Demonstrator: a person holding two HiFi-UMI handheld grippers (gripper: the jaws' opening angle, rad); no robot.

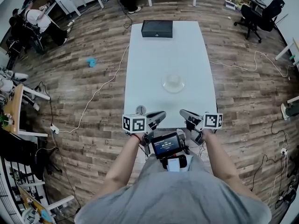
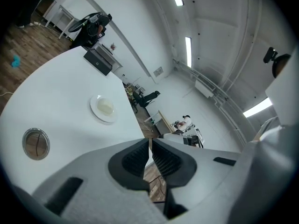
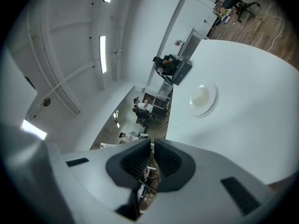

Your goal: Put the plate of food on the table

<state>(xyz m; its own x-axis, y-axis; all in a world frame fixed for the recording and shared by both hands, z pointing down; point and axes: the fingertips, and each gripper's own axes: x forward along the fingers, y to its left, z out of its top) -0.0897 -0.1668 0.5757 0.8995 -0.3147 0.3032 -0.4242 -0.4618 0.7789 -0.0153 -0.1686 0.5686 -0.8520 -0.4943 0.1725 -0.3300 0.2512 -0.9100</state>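
A clear plate with a pale lump of food point(image 1: 173, 83) rests on the white table point(image 1: 163, 55), a little past its middle. The same plate point(image 2: 103, 108) shows in the left gripper view, and the plate point(image 3: 202, 97) lies flat on the tabletop in the right gripper view. My left gripper point(image 1: 160, 117) hovers at the table's near edge, jaws closed with nothing between them. My right gripper point(image 1: 184, 115) hangs beside it, also shut and empty. Both are well short of the plate.
A black box point(image 1: 157, 29) sits at the table's far end. A round cable hole point(image 1: 140, 109) lies near the left gripper. Cables point(image 1: 100, 90) trail over the wood floor, office chairs point(image 1: 259, 15) stand at the back right, and a person point(image 1: 32, 20) sits at the far left.
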